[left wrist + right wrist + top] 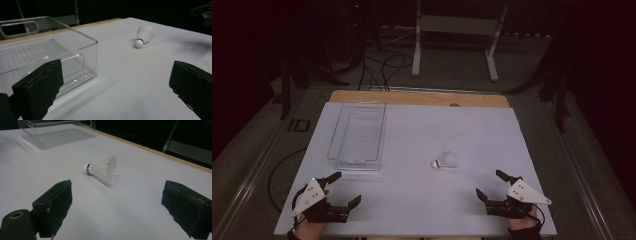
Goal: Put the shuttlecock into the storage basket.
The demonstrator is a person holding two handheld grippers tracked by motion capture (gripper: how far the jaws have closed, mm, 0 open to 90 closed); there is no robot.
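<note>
From the high view the whole layout is plain: a white surface (422, 190) with a wooden strip along its far edge, a clear plastic bin (358, 134) on the left half, and a shuttlecock (445, 160) lying a little right of the middle, well apart from the bin. The left tongs (346, 189) rest at the near left corner and the right tongs (493, 184) at the near right corner, each held in a hand, each with its jaws spread and nothing between them. Beyond the surface this view takes in a dark floor with cables and the legs of a white frame (457, 30).

The left gripper view looks low across the surface and brings the bin (75, 50) close: its ribbed floor, its see-through walls and a handle slot in the far wall can be made out. The shuttlecock (143, 35) lies farther off, to the right of the bin, cork end toward the camera.

The right gripper view gives the best look at the shuttlecock (103, 170). It lies on its side between and beyond the two spread jaws, near but untouched. Its rounded white cork carries a blue band and points left, toward the bin (57, 132) at the far corner; the white feather skirt flares to the right.
</note>
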